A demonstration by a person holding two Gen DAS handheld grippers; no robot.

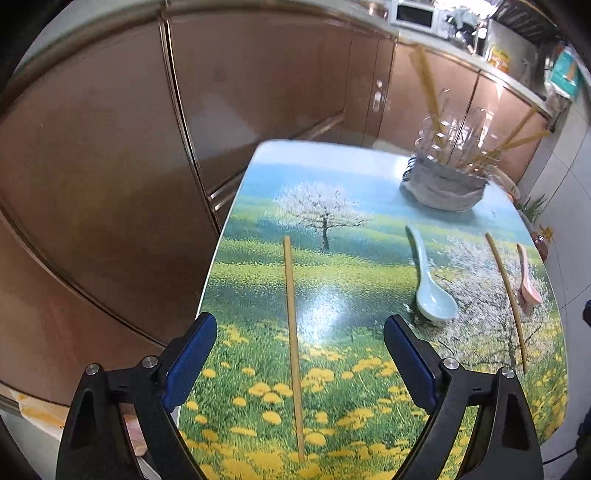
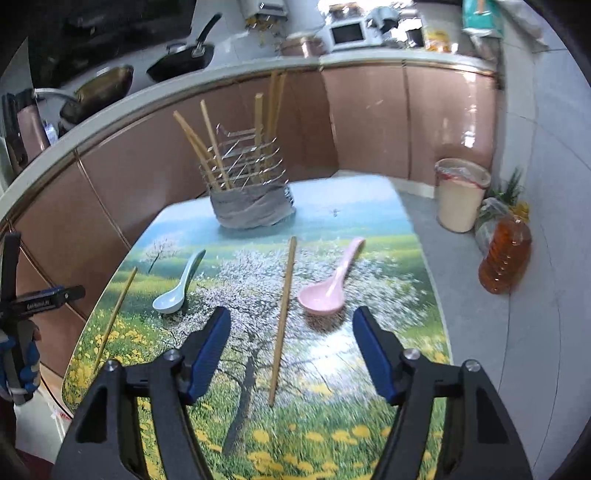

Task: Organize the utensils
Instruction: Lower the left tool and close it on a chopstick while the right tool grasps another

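Hard to read: the wire utensil rack [image 2: 246, 168] at the far end of the table is motion-blurred in the left wrist view, its base wrapped in grey cloth [image 2: 251, 208] so the bottom is hidden. Several chopsticks stand in it, count unclear. Both views cut off each gripper's body at the lower edge. Counter items at the far wall are smeared; a microwave [image 2: 347, 33] and two pans [image 2: 181, 61] can be made out.

Left gripper [image 1: 300, 363]: jaws spread wide, nothing between the pads, hovering over the table's near left part. A single chopstick [image 1: 293, 343] lies flat on the table, running near to far between its fingers in the view; contact not visible.

Right gripper [image 2: 291, 349]: also spread wide, holding nothing. A second chopstick [image 2: 283, 314] lies flat running near to far between its fingers in the view.

Light blue spoon [image 2: 173, 295] lies between the two loose chopsticks, bowl toward the near side. Pink spoon [image 2: 328, 291] lies just right of the second chopstick, bowl near, handle pointing far.

Table [image 2: 369, 387]: glossy top printed with a meadow, blossoming trees and yellow flowers, with glare. Brown cabinet fronts [image 1: 110, 166] wrap the left and far sides. On the grey floor to the right: a cream bin [image 2: 460, 195] with a liner, an amber oil bottle [image 2: 504, 254], some greens behind it.
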